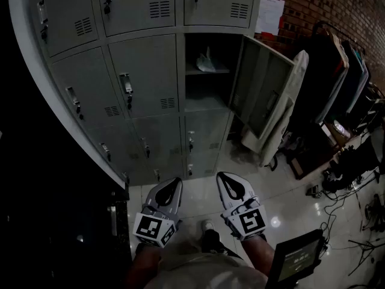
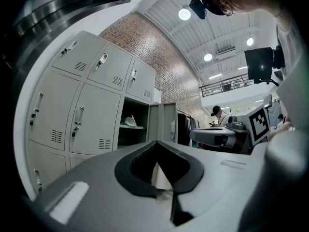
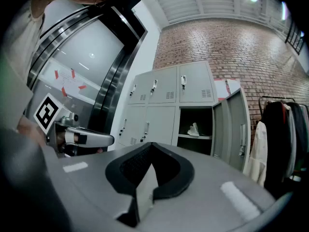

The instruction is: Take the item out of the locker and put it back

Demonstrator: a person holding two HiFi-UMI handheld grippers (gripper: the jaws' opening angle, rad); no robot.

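Two tools show: the left tool [image 1: 175, 180] and the right tool [image 1: 222, 176]. One locker [image 1: 203, 94] stands open, with one door [image 1: 262, 90] swung out, one shelf [image 1: 207, 73] and one white item [image 1: 206, 61]. Three closed doors [image 1: 139, 5] line the row above.

1. We see a brick wall [image 1: 337, 5] at the upper right of the head view, with white papers [image 1: 271, 11] on it.
2. Below it, dark garments [image 1: 337, 83] hang on a rack, and a white coat [image 1: 299, 71] hangs to their left.
3. Cables [image 1: 355, 212] trail over the glossy tiled floor [image 1: 289, 203] at the lower right, near a dark screen [image 1: 295, 259].
4. In the left gripper view we see round ceiling lights [image 2: 184, 14] at the top and a person in a cap [image 2: 217, 112] right of centre.
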